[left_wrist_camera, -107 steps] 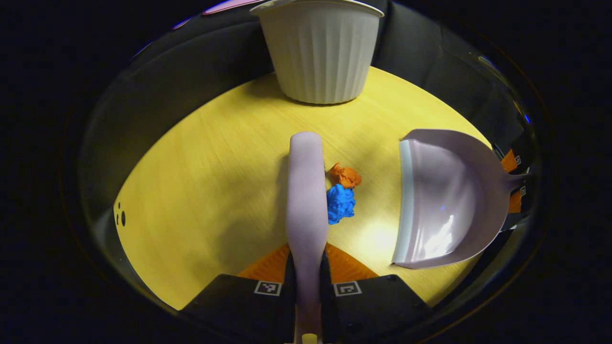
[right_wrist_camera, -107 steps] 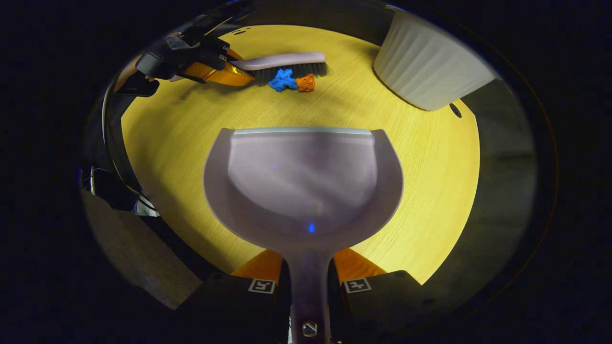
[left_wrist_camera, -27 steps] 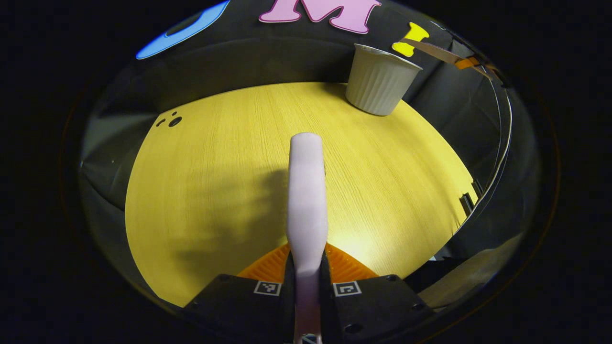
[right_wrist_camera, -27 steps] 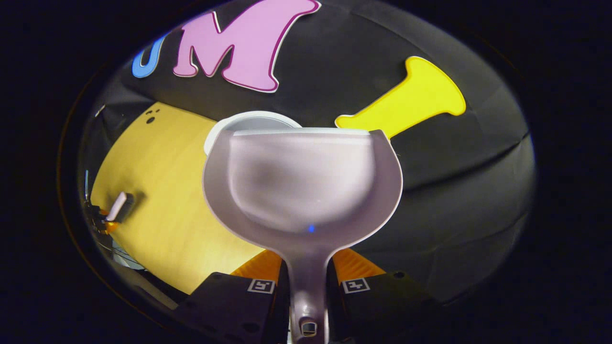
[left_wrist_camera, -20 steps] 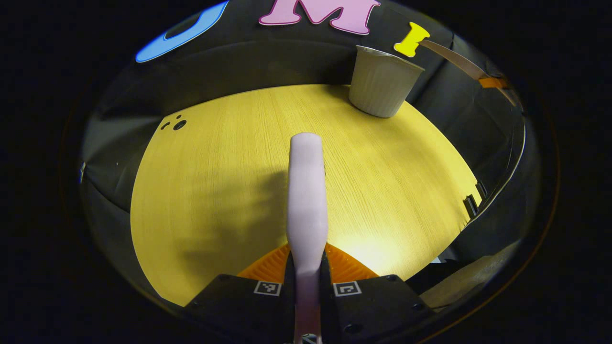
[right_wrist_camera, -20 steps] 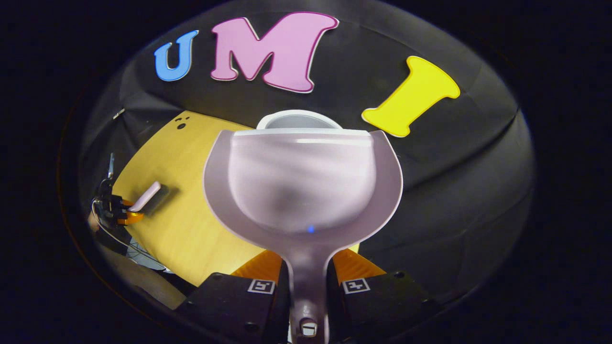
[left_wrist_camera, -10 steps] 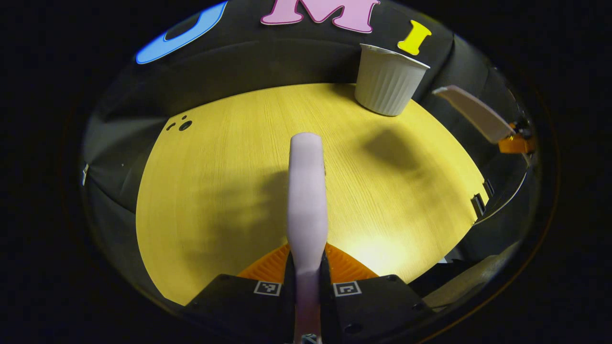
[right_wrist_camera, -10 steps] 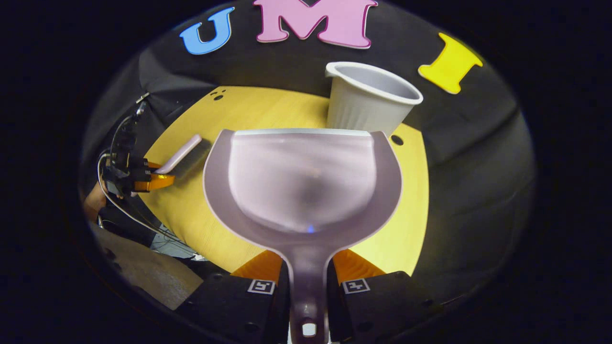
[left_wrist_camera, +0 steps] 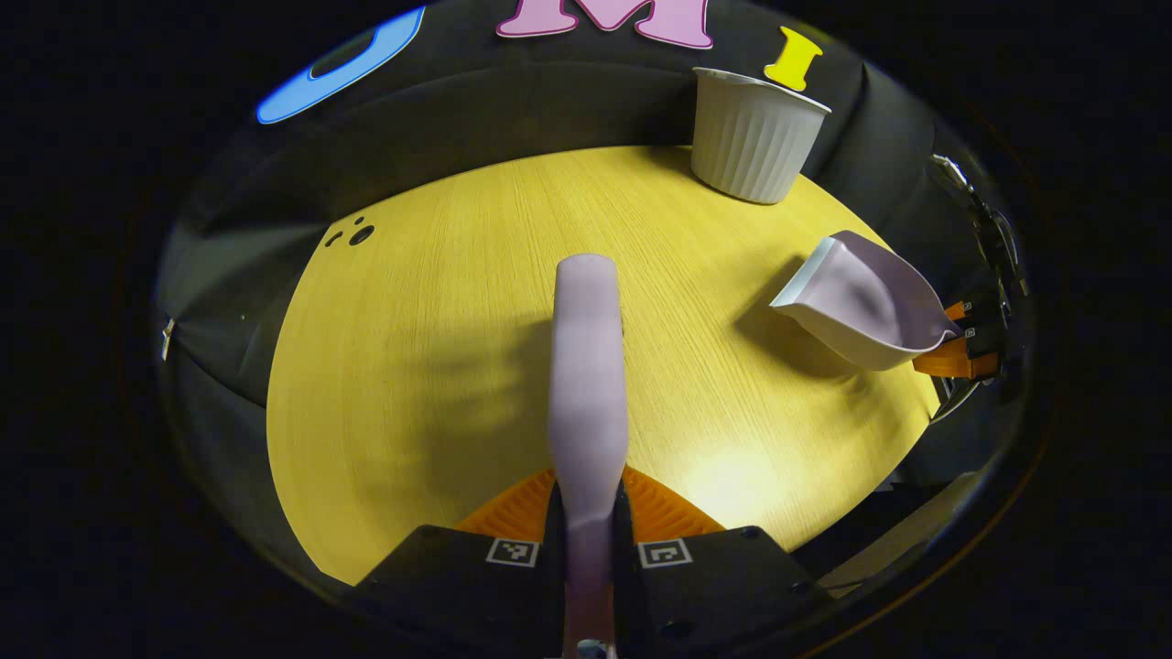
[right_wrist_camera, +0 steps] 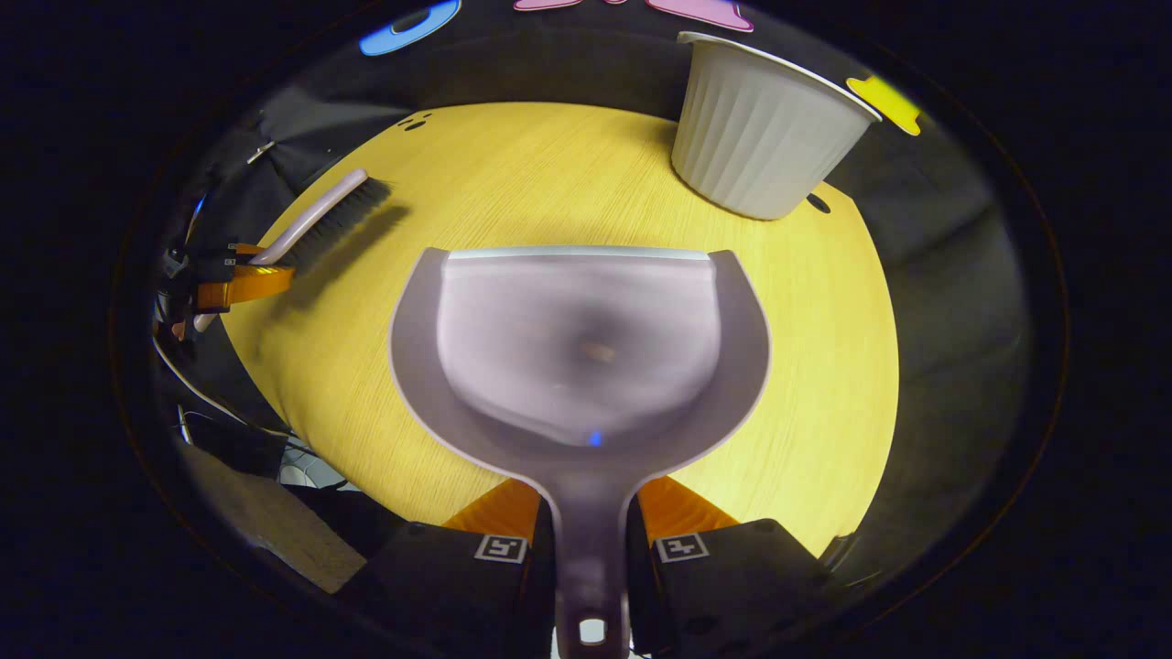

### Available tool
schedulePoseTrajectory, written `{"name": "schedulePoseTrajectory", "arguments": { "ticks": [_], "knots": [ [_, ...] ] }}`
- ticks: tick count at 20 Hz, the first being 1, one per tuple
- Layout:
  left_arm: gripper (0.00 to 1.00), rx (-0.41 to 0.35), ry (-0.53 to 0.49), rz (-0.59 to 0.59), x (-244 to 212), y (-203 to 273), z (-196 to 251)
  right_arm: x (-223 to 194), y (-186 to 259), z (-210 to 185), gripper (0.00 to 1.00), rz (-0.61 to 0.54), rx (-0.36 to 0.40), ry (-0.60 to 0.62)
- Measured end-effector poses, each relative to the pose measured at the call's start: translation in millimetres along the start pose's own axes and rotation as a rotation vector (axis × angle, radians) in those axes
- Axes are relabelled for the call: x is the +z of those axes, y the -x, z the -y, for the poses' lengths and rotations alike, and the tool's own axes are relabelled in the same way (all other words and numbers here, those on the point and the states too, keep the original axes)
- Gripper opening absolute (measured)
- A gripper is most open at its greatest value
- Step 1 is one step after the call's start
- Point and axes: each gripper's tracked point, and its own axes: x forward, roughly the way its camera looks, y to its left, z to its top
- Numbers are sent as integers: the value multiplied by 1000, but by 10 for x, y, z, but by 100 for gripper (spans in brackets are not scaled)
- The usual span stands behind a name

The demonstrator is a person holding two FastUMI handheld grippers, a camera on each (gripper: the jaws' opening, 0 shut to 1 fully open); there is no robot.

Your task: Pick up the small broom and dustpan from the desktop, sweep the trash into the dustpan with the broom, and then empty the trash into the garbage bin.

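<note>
White ribbed bin [left_wrist_camera: 756, 137] beyond dustpan [left_wrist_camera: 856, 302]

**Broom left, dustpan right, bin at the back**

On the desktop [left_wrist_camera: 439, 302], the garbage bin [left_wrist_camera: 753, 137] stands at the far edge. The dustpan [right_wrist_camera: 577, 357] hangs above the near right side, the broom [right_wrist_camera: 316, 220] over the left edge, well apart.

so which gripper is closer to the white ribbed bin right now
Right. The right gripper, holding the dustpan, sits just short of the garbage bin. The left gripper, holding the broom, is back at the table's opposite side.
</note>
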Motion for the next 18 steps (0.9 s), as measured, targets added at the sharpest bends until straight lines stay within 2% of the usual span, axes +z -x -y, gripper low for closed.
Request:
{"name": "schedulePoseTrajectory", "arguments": {
  "ticks": [1, 5, 6, 7, 11, 12, 13, 18],
  "knots": [
    [25, 3, -1, -4, -8, -24, 6, -2, -63, 9, 36, -3, -8, 0],
    [25, 8, -15, -20, -52, -166, -12, 6, -206, -55, 36, -7, -22, 0],
    [25, 9, -17, -25, -61, -192, -16, -5, -247, -64, 41, -12, -21, 5],
    [24, 12, -19, -26, -63, -218, -21, -11, -288, -96, 36, -20, -13, 8],
    [26, 9, -33, -52, -70, -324, -7, -58, -402, -155, 37, -20, -2, 7],
    [28, 11, -44, -58, -92, -340, -14, -71, -388, -161, 34, -23, 1, 7],
    [28, 15, -59, -56, -98, -335, -17, -73, -382, -165, 37, -24, 11, 7],
    [30, 49, -108, -48, -78, -285, -83, -63, -285, -167, 41, -11, 24, -5]
  ]
}}
